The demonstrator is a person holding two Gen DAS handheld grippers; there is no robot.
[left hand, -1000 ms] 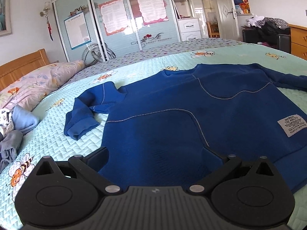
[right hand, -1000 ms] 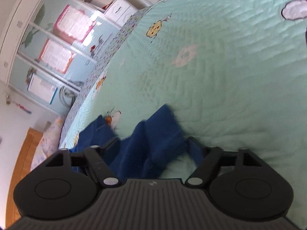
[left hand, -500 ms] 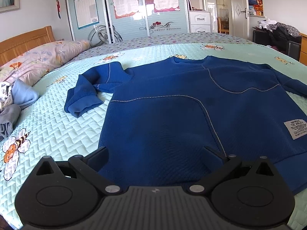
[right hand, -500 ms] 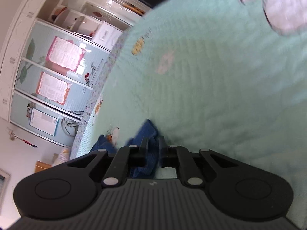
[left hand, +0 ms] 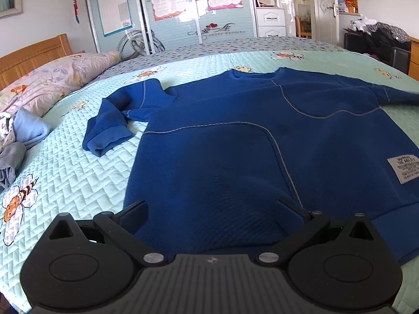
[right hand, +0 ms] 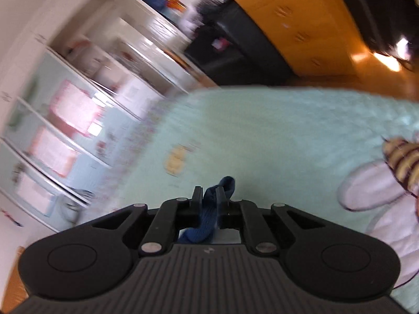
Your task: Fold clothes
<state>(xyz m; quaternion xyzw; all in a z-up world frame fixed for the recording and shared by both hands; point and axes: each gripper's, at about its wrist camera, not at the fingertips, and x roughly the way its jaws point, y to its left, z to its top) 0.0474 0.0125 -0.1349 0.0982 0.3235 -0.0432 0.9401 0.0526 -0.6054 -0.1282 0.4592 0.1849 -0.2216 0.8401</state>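
We are near the start: the blue sweater point(left hand: 235, 141) lies spread flat on the bed point(left hand: 73, 178), front up, hem at the near edge, with no fold laid over its body yet. Its left sleeve point(left hand: 115, 120) sits bunched beside it. Our left gripper point(left hand: 212, 209) hangs released over the hem, touching nothing. Our right gripper point(right hand: 209, 198) pinches a strip of blue cloth point(right hand: 209, 209), likely the other sleeve, though its jaws are easing apart slightly. Both sleeves and the body folds remain.
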